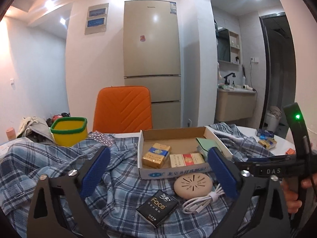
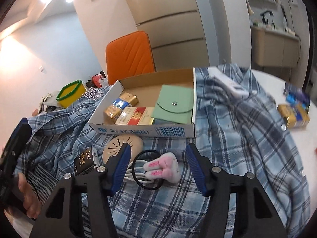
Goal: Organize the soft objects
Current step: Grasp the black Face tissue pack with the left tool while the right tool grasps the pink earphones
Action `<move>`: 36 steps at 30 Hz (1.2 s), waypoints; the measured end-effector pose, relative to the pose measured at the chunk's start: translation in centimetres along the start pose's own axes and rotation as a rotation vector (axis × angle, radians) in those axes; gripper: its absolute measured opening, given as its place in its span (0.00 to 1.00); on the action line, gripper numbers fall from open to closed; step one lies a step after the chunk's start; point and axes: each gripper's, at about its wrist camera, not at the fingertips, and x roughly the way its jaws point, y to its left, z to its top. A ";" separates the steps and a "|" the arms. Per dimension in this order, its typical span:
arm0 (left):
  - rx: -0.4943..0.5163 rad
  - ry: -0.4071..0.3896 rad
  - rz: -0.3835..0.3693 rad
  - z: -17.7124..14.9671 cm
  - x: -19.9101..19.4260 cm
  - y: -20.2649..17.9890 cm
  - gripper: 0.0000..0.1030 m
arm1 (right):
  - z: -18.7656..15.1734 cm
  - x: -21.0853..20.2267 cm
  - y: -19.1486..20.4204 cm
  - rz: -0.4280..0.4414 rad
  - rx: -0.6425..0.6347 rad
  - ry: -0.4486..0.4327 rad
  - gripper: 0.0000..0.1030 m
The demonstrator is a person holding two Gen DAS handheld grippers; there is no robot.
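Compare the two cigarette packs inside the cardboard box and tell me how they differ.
The gold-and-blue pack is gold with a blue band; the red-and-cream pack has a red centre panel between cream sides. The gold-and-blue pack sits toward the box's left wall, skewed to it; the red-and-cream pack lies along the front wall beside the green pouch. Both lie flat inside the cardboard box, touching each other.

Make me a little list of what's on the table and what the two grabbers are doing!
surface: plaid shirt spread over the table
box: holds two cigarette packs and a green pouch
in front of box: tan disc, white cable, black Face pack
bunny hair tie: lying on the shirt
right gripper: open, fingers either side of the bunny hair tie
left gripper: open, holding nothing
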 end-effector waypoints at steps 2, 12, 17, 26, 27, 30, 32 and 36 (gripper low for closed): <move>0.003 0.022 0.008 -0.1 0.3 0.0 0.86 | -0.1 0.6 -0.3 0.016 0.019 0.031 0.57; -0.028 0.096 -0.006 -0.5 1.6 0.6 0.70 | -0.5 2.4 -1.5 0.014 0.079 0.130 0.40; -0.024 0.129 -0.018 -0.6 2.1 0.6 0.70 | -0.6 2.8 -1.8 0.015 0.096 0.147 0.15; -0.048 0.171 -0.004 -0.7 2.8 1.6 0.83 | -0.2 0.3 -1.3 0.023 0.072 0.026 0.08; -0.061 0.173 -0.003 -0.7 2.8 2.0 0.89 | -0.1 -0.1 -1.1 0.022 0.067 0.005 0.08; -0.089 0.207 0.008 -0.6 3.5 3.0 0.90 | 0.0 -1.5 0.0 0.014 0.012 -0.068 0.08; -0.092 0.262 0.005 -1.0 4.5 3.5 0.91 | 0.0 -2.0 0.7 0.017 -0.020 -0.097 0.08; -0.086 0.375 0.006 -2.2 6.5 3.6 0.91 | 0.0 -2.7 1.9 0.002 -0.078 -0.129 0.08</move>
